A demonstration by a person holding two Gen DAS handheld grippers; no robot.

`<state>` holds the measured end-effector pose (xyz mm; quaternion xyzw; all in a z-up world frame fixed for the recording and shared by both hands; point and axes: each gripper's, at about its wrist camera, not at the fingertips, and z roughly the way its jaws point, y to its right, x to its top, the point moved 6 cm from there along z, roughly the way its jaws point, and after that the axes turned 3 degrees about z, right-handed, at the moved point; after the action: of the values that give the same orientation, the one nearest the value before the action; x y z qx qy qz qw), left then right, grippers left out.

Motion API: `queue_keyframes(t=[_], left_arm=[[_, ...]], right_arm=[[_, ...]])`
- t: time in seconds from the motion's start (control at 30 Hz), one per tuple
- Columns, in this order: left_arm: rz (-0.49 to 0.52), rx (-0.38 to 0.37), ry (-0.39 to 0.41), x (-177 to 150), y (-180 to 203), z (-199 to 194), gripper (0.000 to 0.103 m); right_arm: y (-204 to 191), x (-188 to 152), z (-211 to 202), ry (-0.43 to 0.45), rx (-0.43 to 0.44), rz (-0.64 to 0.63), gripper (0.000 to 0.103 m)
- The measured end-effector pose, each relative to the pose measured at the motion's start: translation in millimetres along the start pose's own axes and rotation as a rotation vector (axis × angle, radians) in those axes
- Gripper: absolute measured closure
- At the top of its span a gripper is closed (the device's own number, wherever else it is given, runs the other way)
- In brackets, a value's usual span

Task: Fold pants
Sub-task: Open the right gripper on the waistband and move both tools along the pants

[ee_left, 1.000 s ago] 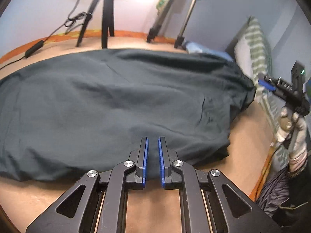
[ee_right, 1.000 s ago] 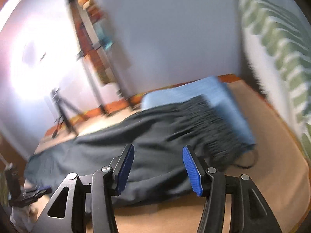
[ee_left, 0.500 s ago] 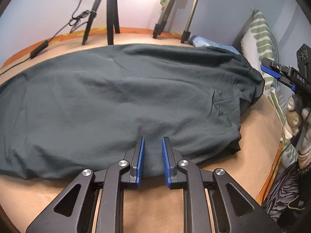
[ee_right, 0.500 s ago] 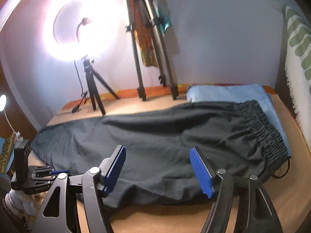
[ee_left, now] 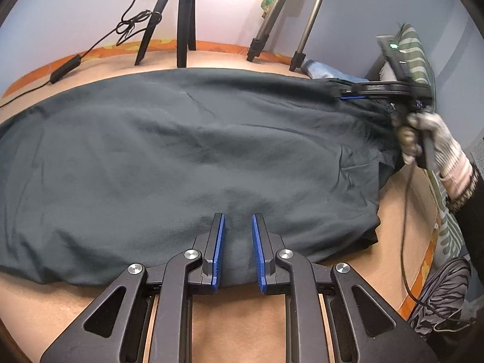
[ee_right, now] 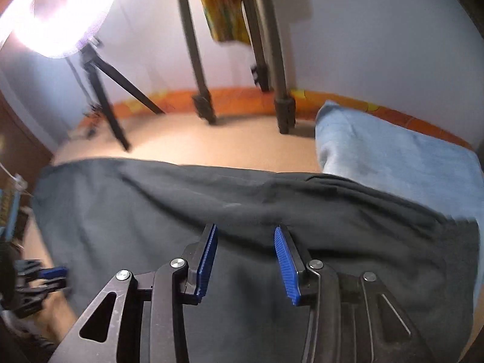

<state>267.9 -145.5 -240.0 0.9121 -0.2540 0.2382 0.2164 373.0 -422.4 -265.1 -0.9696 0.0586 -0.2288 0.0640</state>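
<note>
On tan surface (ee_left: 242,326), dark pants (ee_left: 181,157), 2 tools above

We list: pale blue-grey walls (ee_right: 378,45); a tan bed surface (ee_left: 242,326) with an orange patterned border (ee_right: 236,96); a glaring ring light (ee_right: 57,15) on a black tripod (ee_left: 181,15); a second, grey tripod (ee_left: 302,21) — a bright patterned cloth (ee_right: 220,9) behind it; a blue towel (ee_right: 399,163); a green-striped pillow (ee_left: 414,51).
</note>
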Motion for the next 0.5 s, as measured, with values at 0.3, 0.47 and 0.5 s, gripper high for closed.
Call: queue_keyframes(t=[0.3, 0.47, 0.5], left_arm=[[-0.051, 0.009, 0.018, -3.5, -17.7, -10.7, 0.087], [-0.059, 0.015, 0.025, -5.8, -20.8, -16.9, 0.087], [-0.055, 0.013, 0.025, -5.9, -19.2, -17.0, 0.087]], right_arm=[[26.0, 21.2, 0.0, 0.065, 0.044, 0.121, 0.065], [36.8, 35.7, -17.0, 0.107, -0.049, 0.044, 0.063], [35.9, 39.8, -19.2, 0.107, -0.055, -0.003, 0.058]])
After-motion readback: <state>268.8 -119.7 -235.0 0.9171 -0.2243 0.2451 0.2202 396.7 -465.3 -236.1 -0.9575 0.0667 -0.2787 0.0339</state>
